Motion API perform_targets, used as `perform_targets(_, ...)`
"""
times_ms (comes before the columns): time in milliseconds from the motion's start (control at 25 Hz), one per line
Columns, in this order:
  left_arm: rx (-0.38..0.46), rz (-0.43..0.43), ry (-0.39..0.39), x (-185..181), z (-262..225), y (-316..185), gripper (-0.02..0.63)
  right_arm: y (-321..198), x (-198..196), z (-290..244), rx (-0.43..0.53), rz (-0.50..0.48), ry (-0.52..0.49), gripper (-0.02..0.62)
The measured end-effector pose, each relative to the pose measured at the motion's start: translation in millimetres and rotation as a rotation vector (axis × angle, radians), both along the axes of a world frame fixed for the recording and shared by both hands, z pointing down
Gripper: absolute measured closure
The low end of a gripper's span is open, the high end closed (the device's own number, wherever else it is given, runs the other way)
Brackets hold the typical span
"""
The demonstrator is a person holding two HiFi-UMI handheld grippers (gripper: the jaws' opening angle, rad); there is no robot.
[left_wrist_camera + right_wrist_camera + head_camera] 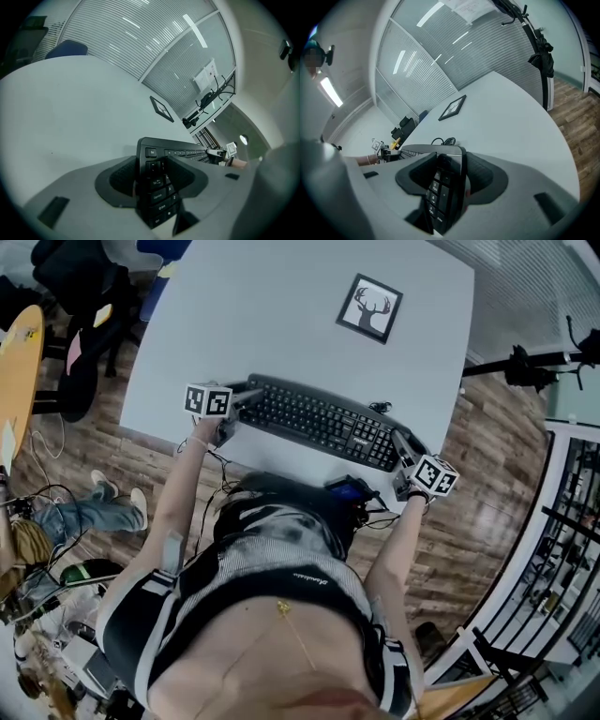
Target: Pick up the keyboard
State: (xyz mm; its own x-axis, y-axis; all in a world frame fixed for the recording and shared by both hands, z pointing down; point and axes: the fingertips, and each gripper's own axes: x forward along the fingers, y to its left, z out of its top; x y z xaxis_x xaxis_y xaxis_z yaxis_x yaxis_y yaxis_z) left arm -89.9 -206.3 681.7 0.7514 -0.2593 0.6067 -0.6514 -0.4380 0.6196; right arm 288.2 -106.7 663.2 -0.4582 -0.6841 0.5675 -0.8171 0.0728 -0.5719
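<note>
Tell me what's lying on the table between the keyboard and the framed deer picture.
Bare table, apart from a small cable coil just behind the keyboard, toward the deer picture; the head view shows this.

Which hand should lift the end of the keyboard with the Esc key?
Left. The left gripper is clamped on that end of the keyboard, with the Esc key just past its jaws. The right gripper grips the opposite, number-pad end.
</note>
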Motion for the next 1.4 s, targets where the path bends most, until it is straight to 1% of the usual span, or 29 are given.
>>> perform_targets(520, 0.071, -0.036, -0.011, -12.5, -34.8, -5.1, 0.411, -4.9, -12.3, -25.5, 0.037, -0.008, -0.012, 0.400)
perform_targets(640, 0.069, -0.035, 0.006, -13.1, -36.9, -1.3, 0.411, -4.5, -14.2, -30.7, 0.041, -0.011, -0.010, 0.400)
perform_targets(880, 0.084, -0.039, 0.014, -16.8, -47.7, 2.3, 0.411, -2.7, -17.6, -43.2, 0.049, -0.019, 0.001, 0.399)
perform_targets(1040, 0.115, -0.054, 0.001, -19.7, -61.4, -0.3, 0.411, -3.1, -17.6, -52.4, 0.059, -0.021, 0.010, 0.399)
perform_targets(1200, 0.109, -0.052, 0.022, -19.9, -67.3, 3.1, 0.411, -4.6, -19.0, -64.5, 0.077, -0.021, 0.018, 0.399)
perform_targets(1400, 0.165, -0.076, 0.003, -24.9, -89.2, -5.0, 0.411, -8.0, -20.6, -78.4, 0.104, -0.013, 0.022, 0.397)
